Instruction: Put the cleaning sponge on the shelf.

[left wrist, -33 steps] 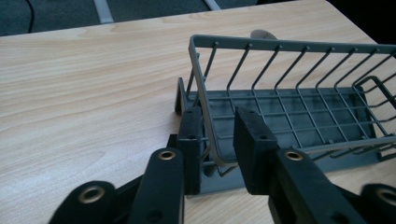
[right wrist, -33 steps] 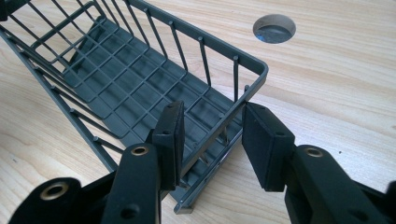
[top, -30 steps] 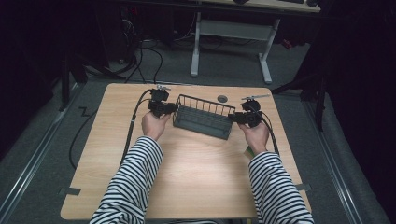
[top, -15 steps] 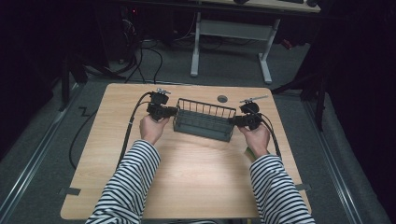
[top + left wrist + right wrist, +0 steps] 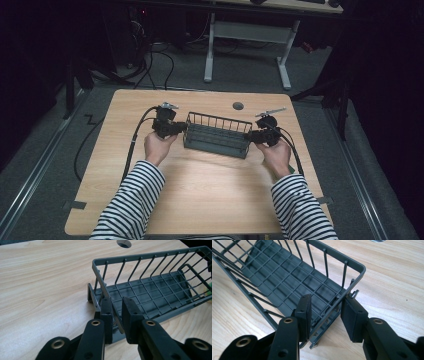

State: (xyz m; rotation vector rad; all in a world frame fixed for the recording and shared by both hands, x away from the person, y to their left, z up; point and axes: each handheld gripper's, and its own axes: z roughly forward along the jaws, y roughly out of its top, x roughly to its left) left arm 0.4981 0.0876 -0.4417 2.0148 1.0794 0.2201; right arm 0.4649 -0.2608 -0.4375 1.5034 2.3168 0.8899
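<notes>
At the centre of the high view we see the grey wire basket point(image 5: 217, 134) on the desk point(image 5: 200, 195). Our left gripper point(image 5: 117, 315) pinches its end rim; our right gripper point(image 5: 327, 315) stands spread astride the opposite end wall.

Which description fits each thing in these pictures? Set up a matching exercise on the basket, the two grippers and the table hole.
Things:
1. wire basket
2. left gripper
3. right gripper
4. table hole

Descriptions:
A. round, beyond the basket
B. dark grey, nothing inside
C. jaws close around one end wall
D. jaws wider apart, straddling the other end wall

Pairs: 1-B, 2-C, 3-D, 4-A
</notes>
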